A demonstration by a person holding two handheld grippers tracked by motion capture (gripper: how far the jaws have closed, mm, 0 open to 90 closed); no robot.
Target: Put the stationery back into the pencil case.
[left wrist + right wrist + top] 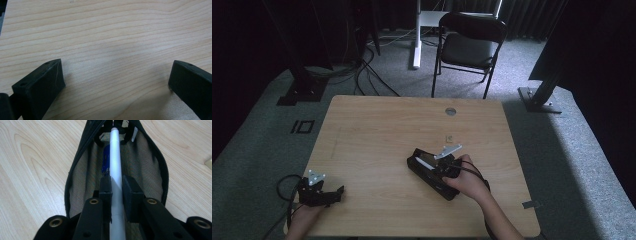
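White pen (117,162): we see the right gripper (116,185) clamping it over the open black pouch (82,152); its lower end is cut off.
Blue pen (106,161): mostly hidden in the pouch.
Left gripper (116,75): fingers wide apart, empty, over bare bench (105,32).

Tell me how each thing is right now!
Pencil case: unzipped, lying open on the table.
White pen: gripped, lying lengthwise in the open case.
Blue pen: inside the case.
Right gripper: shut on the white pen.
Left gripper: open, holding nothing.
Chair: unfolded, unoccupied.
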